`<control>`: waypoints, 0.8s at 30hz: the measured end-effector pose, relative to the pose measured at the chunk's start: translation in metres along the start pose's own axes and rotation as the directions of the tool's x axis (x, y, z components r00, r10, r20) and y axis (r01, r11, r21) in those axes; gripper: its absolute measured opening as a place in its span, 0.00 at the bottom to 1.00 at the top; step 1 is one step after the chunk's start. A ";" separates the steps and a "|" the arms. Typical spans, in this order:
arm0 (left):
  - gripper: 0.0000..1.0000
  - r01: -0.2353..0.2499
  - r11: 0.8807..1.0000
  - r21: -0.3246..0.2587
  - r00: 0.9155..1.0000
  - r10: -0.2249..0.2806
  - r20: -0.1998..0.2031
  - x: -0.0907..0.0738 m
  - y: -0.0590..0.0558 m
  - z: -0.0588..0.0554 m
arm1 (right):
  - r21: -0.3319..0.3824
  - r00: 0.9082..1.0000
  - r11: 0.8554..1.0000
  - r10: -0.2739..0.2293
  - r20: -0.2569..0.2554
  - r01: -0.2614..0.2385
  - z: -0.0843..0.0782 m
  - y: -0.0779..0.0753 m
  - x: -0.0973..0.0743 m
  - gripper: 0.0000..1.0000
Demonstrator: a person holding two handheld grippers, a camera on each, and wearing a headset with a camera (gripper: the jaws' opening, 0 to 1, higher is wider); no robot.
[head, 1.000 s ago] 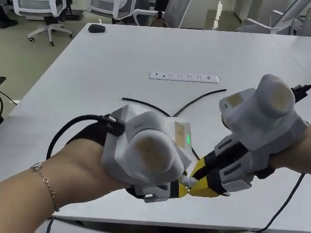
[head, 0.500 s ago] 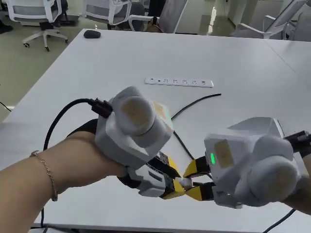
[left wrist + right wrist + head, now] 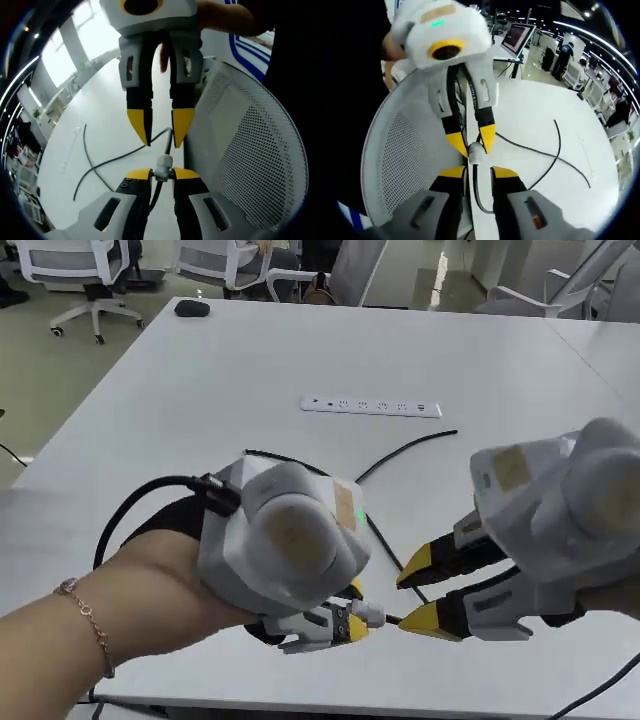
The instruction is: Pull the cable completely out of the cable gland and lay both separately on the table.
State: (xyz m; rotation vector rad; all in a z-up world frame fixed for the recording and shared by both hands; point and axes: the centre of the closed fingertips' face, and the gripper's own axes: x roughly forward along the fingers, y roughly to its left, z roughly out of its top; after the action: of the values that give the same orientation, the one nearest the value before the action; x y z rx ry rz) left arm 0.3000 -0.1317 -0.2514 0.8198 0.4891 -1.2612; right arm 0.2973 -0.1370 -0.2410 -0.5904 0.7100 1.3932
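In the head view, a broad white desk (image 3: 250, 360) spreads out under both claws. A white power strip (image 3: 372, 407) lies well beyond them, and a black computer mouse (image 3: 190, 308) sits near the far edge. White-framed office chairs (image 3: 75, 265) stand on the greenish floor past it. Your left claw (image 3: 352, 616) is clenched on the small pale-grey cable gland (image 3: 367, 615). The gland's long axis lies roughly level and points at your right claw (image 3: 405, 602), just beside it. That claw is released, jaws apart. The thin black cable (image 3: 400, 452) runs away from it across the desk toward the strip.

In the left gripper view, the gland (image 3: 163, 165) sits between your left claw's yellow tips, pointing straight ahead. The cable goes on from it toward the right claw's spread tips, just ahead. A white mesh chair back (image 3: 240, 140) stands to the claw's right.

In the right gripper view, the cable (image 3: 475, 187) runs along the gap between your right claw's parted jaws. It meets the gland (image 3: 475, 150), which the left claw grips just ahead.
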 end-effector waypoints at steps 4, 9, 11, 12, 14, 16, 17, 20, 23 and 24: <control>0.17 -0.072 0.989 0.128 0.997 0.072 0.005 -0.004 0.004 0.008 | 0.141 0.997 0.987 0.067 0.026 -0.070 -0.002 0.000 0.006 0.20; 0.17 -0.126 0.965 0.229 0.992 0.128 0.008 -0.006 0.006 0.012 | 0.237 0.988 0.964 0.094 0.119 -0.121 0.007 -0.001 0.009 0.20; 0.17 -0.142 0.956 0.258 0.990 0.142 0.019 -0.007 0.007 0.013 | 0.262 0.983 0.952 0.125 0.138 -0.158 0.009 0.004 0.010 0.18; 0.17 -0.147 0.950 0.276 0.989 0.147 0.020 -0.007 0.007 0.014 | 0.260 0.983 0.953 0.123 0.137 -0.156 0.009 0.005 0.010 0.16; 0.17 -0.157 0.941 0.299 0.987 0.161 0.014 -0.006 0.007 0.013 | 0.265 0.985 0.953 0.112 0.135 -0.144 0.008 0.004 0.010 0.13; 0.17 -0.157 0.933 0.323 0.986 0.164 0.006 -0.006 0.007 0.012 | 0.273 0.985 0.951 0.108 0.138 -0.143 0.008 0.004 0.010 0.13; 0.17 -0.155 0.928 0.338 0.987 0.162 0.007 -0.006 0.006 0.013 | 0.278 0.984 0.950 0.110 0.137 -0.145 0.008 0.005 0.010 0.12; 0.17 -0.145 0.925 0.350 0.988 0.155 0.000 -0.005 0.005 0.012 | 0.252 0.988 0.959 0.099 0.118 -0.127 0.006 0.009 0.011 0.12; 0.17 -0.130 0.954 0.272 0.991 0.134 0.003 -0.005 0.004 0.010 | 0.166 0.995 0.984 0.043 0.090 -0.058 0.006 0.006 0.011 0.12; 0.17 -0.122 0.964 0.237 0.992 0.122 0.014 -0.005 0.004 0.010 | 0.131 0.996 0.991 0.029 0.079 -0.039 0.006 0.005 0.011 0.12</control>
State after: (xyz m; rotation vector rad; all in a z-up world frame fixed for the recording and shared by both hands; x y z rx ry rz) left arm 0.3014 -0.1363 -0.2402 1.0364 0.2854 -1.2186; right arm 0.2932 -0.1250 -0.2450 -0.4202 0.7471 1.3812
